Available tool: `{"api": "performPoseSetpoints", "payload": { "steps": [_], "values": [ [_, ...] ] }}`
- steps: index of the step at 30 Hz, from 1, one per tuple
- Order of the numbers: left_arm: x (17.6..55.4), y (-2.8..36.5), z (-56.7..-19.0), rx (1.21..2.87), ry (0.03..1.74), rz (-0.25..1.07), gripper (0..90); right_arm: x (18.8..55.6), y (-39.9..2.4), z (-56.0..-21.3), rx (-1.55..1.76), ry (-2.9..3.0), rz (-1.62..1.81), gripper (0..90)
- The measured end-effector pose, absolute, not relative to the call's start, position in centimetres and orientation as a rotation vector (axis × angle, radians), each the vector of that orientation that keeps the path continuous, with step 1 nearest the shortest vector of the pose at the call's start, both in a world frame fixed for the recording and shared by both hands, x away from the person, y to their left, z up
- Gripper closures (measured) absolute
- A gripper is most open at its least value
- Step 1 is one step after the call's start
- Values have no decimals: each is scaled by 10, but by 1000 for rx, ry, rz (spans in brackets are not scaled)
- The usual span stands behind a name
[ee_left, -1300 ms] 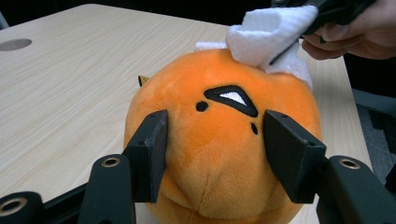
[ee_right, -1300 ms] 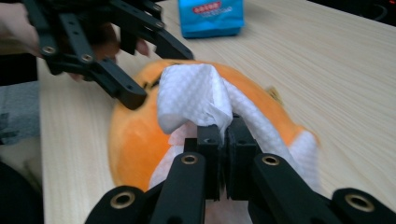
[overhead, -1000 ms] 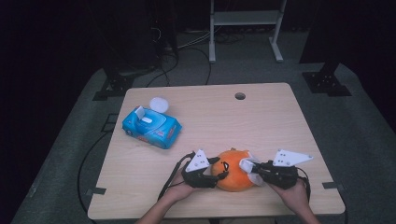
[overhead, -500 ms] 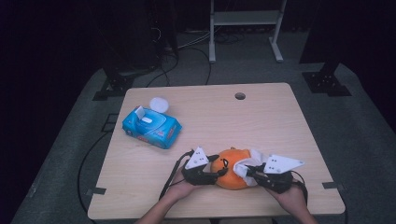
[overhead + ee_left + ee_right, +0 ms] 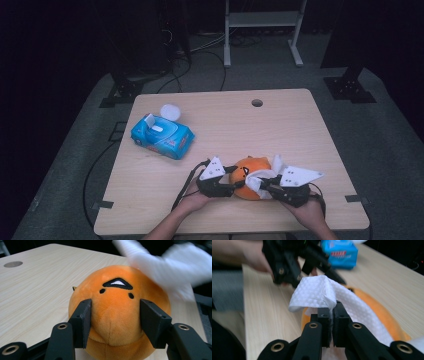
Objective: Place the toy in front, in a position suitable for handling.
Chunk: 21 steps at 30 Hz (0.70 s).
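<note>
Wiping an orange plush ball at the near edge of the light wooden table (image 5: 280,120).

The round orange plush toy (image 5: 120,312) sits between the left gripper (image 5: 115,320)'s jaws, which have just been closing on its sides; the right gripper (image 5: 331,315), clenched, pinches a white textured wipe (image 5: 322,293) draped over it.

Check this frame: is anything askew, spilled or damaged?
Nothing stands out. The orange plush toy sits intact between the left gripper's jaws, the right gripper pinches a white wipe, and the wipes pack lies closed.

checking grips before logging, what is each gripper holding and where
Left gripper clamps the round orange plush toy by its sides; right gripper pinches the white textured wipe at a fold.
</note>
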State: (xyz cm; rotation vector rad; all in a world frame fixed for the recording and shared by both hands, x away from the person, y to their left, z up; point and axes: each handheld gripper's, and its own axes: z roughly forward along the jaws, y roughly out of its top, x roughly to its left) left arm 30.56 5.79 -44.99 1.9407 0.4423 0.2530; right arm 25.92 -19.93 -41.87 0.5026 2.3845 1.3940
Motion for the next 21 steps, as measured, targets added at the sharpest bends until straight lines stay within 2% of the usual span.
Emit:
{"api": "performPoseSetpoints", "payload": {
  "steps": [2,6,10,11,12,13,14,17,18,21],
  "values": [
    [307,61,-451,1947,442,248,440,261,-198,-423,497,2413,1314,858],
    [308,62,-452,1954,421,243,434,272,-223,-418,643,2334,1332,859],
    [307,62,-452,1954,423,239,420,280,-230,-415,688,2297,1342,857],
    [308,63,-450,1953,439,233,330,287,-231,-421,706,2339,1332,857],
    [309,63,-449,1951,455,230,330,287,-231,-421,706,2339,1332,857],
    [309,63,-448,1944,487,226,195,285,-229,-426,700,2367,1337,857],
    [311,62,-448,1941,524,201,158,283,-228,-426,686,2381,1363,857],
    [310,61,-451,1961,503,172,167,275,-222,-425,634,2411,1380,856],
    [307,58,-453,1961,461,172,241,269,-219,-421,629,2415,1399,856],
    [302,54,-452,1988,398,212,308,266,-212,-413,597,2394,1439,857]
  ]
}}
